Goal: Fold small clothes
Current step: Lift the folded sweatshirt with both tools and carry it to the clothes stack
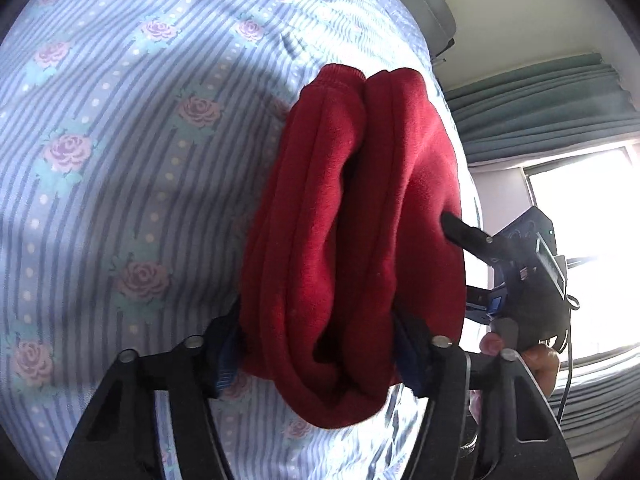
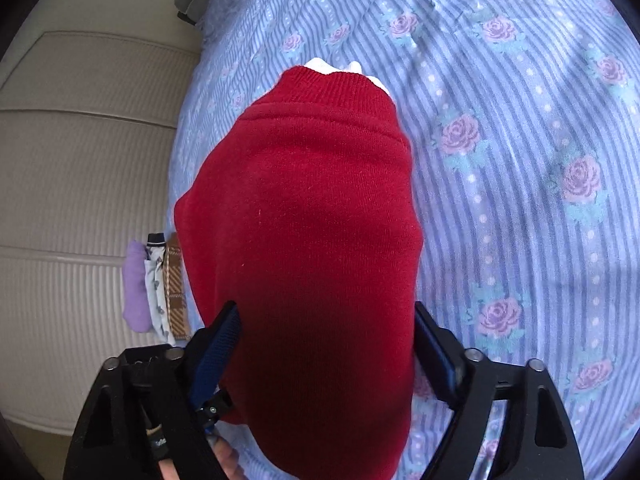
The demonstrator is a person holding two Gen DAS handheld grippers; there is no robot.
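Left gripper (image 1: 320, 356) is seen with its jaws closed against both sides of a folded red knit garment (image 1: 352, 240), the thick bundle being pinched between the blue pads at its near end. Right gripper (image 2: 326, 356) is likewise clamped on the same garment (image 2: 304, 240), the pads pressed to either flank of the bundle; in the left wrist view one of its black fingers (image 1: 460, 232) is seen dug into the red cloth from the right. The garment is held over the bedsheet (image 1: 120, 160), a blue striped sheet printed with roses; whether its far end rests on the sheet or hangs just above cannot be told. A ribbed hem (image 2: 336, 80) is seen at the far end, with a strip of white trim (image 2: 348, 68) showing past it. Several layers are visible in the left wrist view, stacked side by side with a deep crease between two halves, so the folding of this piece is judged to be essentially done. A small row of already folded items (image 2: 154, 284), lilac, pale patterned and tan checked, is seen at the bed's edge against the cream padded panel (image 2: 80, 160). What is judged to remain: the bundle is to be set down, probably beside that row, and released. No unfolded clothes are visible in either view.
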